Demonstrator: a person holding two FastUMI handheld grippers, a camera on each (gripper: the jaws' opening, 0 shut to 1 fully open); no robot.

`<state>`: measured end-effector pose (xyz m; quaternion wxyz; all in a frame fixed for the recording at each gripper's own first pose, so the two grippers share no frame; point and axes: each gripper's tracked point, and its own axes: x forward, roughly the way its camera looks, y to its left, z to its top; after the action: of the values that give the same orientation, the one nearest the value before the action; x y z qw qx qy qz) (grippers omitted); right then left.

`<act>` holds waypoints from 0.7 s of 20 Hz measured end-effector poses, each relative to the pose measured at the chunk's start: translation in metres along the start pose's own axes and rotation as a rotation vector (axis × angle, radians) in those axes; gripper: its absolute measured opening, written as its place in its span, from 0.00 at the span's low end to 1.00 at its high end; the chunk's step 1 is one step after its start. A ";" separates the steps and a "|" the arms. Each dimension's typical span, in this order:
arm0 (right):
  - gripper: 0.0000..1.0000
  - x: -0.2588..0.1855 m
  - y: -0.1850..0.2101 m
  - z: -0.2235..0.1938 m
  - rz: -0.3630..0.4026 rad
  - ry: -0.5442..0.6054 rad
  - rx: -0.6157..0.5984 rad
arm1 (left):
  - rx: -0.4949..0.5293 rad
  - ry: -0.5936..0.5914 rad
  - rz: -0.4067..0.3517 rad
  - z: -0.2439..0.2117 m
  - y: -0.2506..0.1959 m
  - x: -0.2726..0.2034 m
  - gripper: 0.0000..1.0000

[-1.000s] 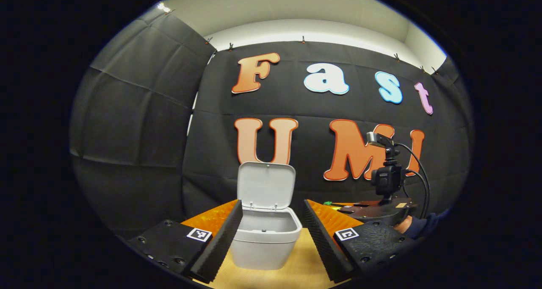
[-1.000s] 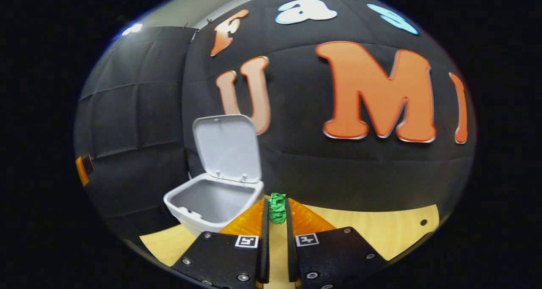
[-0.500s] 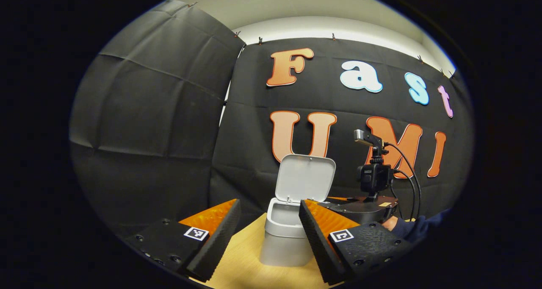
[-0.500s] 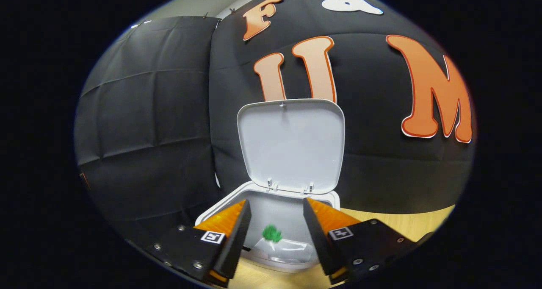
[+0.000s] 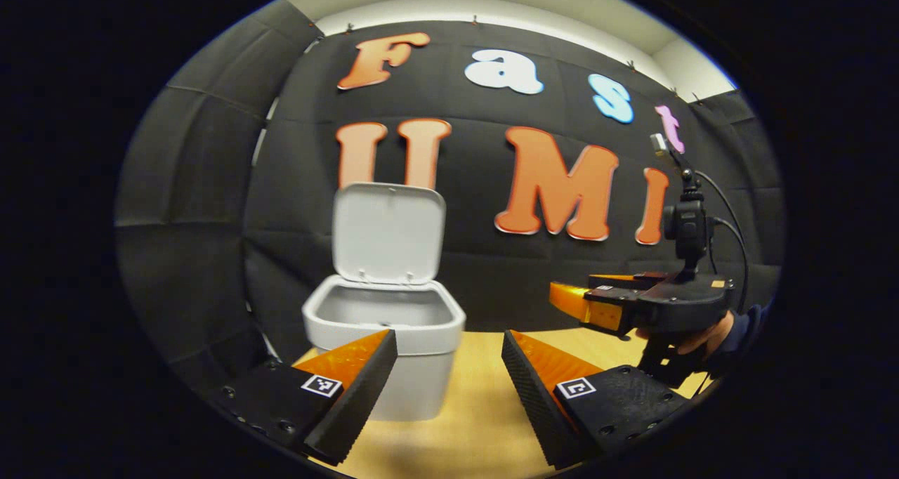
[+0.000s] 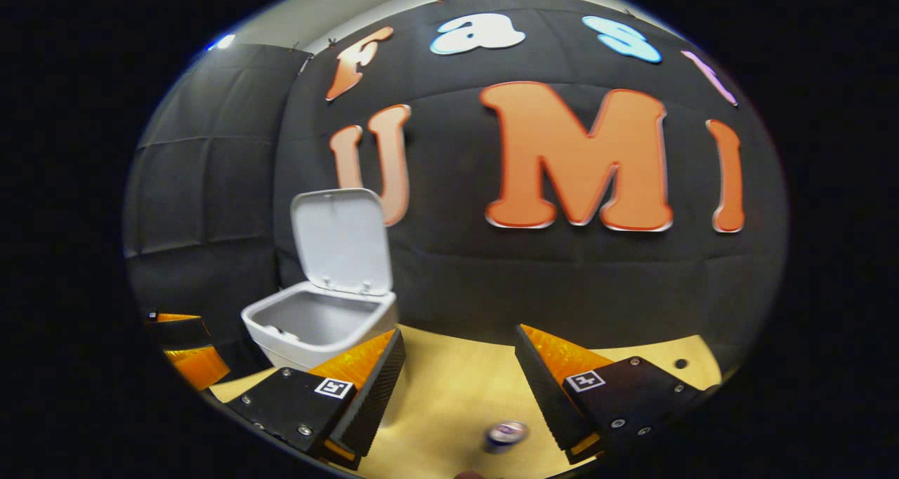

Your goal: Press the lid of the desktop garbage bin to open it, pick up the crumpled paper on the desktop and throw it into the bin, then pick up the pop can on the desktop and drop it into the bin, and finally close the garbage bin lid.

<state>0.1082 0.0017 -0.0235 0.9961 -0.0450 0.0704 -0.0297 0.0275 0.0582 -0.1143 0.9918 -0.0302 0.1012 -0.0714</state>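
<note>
The garbage bin (image 5: 384, 338) stands on the desk (image 5: 477, 409) with its lid (image 5: 388, 232) swung up and standing nearly upright behind the mouth. In the left gripper view, the left claw (image 5: 449, 356) hangs low over the desk with its two fingers spread well apart and nothing between them; the bin sits at about 11 o'clock from that gap, partly behind the left finger (image 5: 355, 388). Farther off, at about 2 o'clock, the right claw (image 5: 604, 300) shows side-on above the desk, held by a hand (image 5: 702, 335) in a dark sleeve (image 5: 744, 324), with a small camera (image 5: 685, 222) and cables on top; from this side I cannot tell how its fingers stand.

In the right gripper view, the right claw (image 6: 456, 356) has its fingers wide apart and empty. The pop can (image 6: 504, 434) stands on the desk (image 6: 456, 388) just below the gap, at about 5 o'clock from its middle, close to the right finger (image 6: 548, 388) but apart from it; it is blurred and its top faces the camera. The bin (image 6: 316, 328) sits at about 10 o'clock, lid (image 6: 343, 240) raised, its inside wall bare as far as the view reaches. At 9 o'clock, near the edge, part of the left claw (image 6: 184, 345) shows beside the bin.
</note>
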 end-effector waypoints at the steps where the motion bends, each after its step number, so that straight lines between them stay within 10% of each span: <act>1: 0.94 -0.014 -0.026 -0.004 -0.037 -0.004 -0.006 | -0.003 0.022 -0.037 -0.011 -0.020 0.013 0.95; 14: 0.94 -0.124 -0.195 -0.040 -0.338 0.093 0.074 | 0.124 0.430 -0.137 -0.232 -0.151 0.136 0.98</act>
<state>-0.0301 -0.1879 -0.0279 0.9736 -0.0179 0.1064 -0.2013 0.0910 -0.1220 -0.3569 0.9402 0.0401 0.3033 -0.1495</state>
